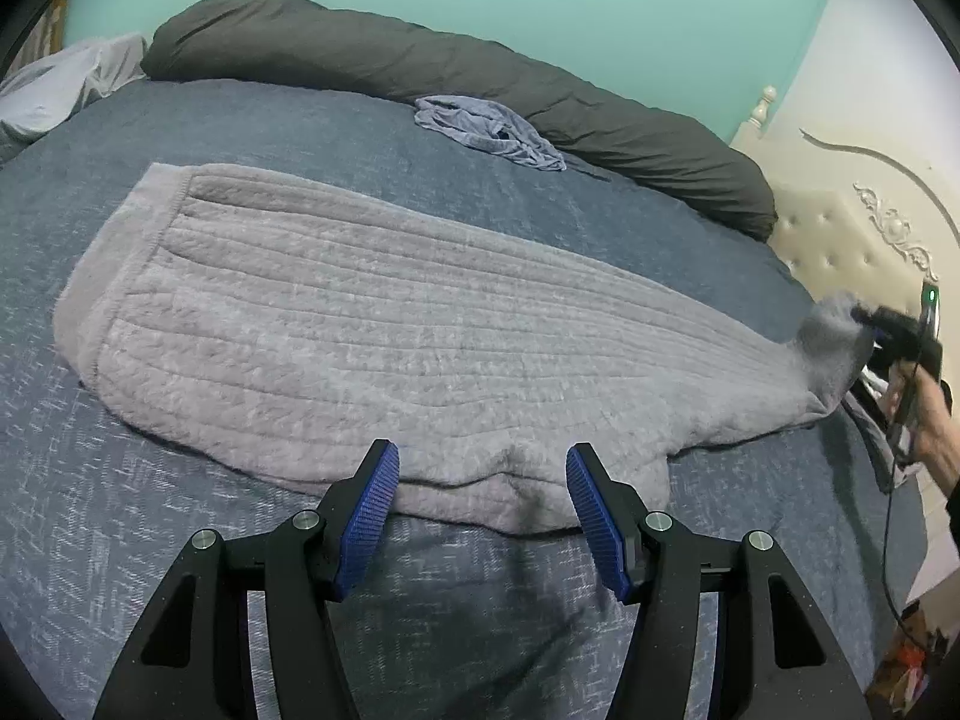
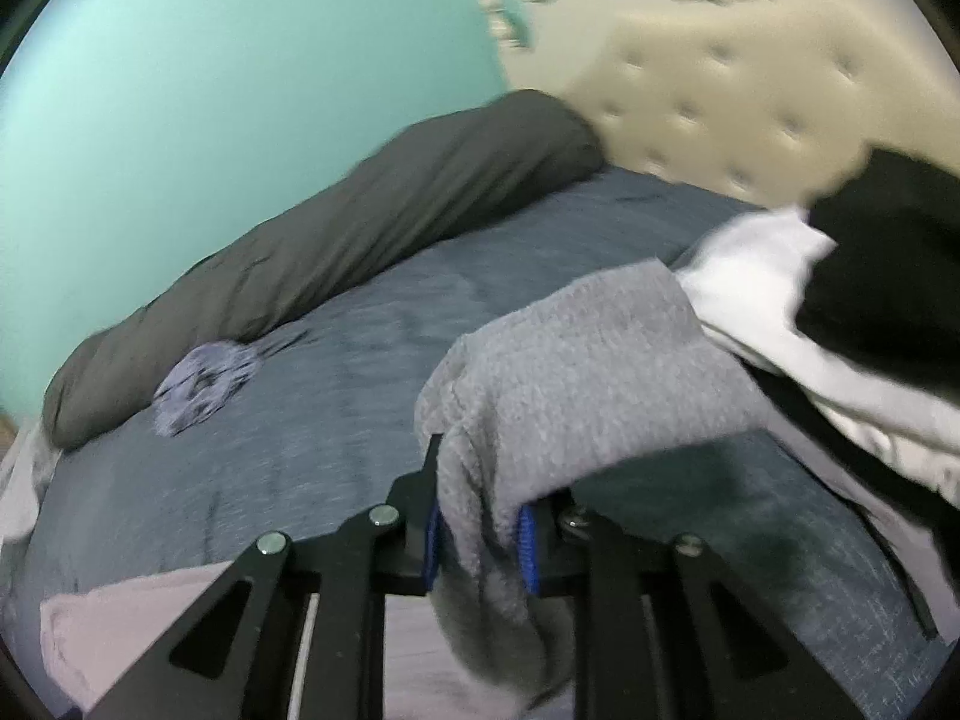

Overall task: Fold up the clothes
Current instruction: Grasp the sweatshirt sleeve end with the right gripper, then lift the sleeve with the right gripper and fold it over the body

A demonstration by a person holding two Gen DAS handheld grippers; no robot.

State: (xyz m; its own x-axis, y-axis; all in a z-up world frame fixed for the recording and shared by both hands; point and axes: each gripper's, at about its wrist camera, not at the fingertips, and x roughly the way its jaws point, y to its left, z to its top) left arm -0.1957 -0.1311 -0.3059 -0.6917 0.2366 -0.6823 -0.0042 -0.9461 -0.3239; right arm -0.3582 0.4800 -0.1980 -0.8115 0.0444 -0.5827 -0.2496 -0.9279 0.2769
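Note:
A grey ribbed fleece garment (image 1: 360,324) lies spread on the blue bedspread (image 1: 150,540). My left gripper (image 1: 483,480) is open, its blue pads either side of the garment's near edge and just above it. At the far right, my right gripper (image 1: 864,324), held by a hand (image 1: 930,420), grips the garment's end and lifts it off the bed. In the right wrist view my right gripper (image 2: 480,531) is shut on that grey fabric (image 2: 576,354), which drapes over and hides the fingertips.
A dark grey rolled duvet (image 1: 420,66) runs along the far side by the teal wall. A crumpled blue-grey garment (image 1: 486,132) lies beside it. Black and white clothes (image 2: 840,300) are piled at the right, near the cream tufted headboard (image 1: 852,240).

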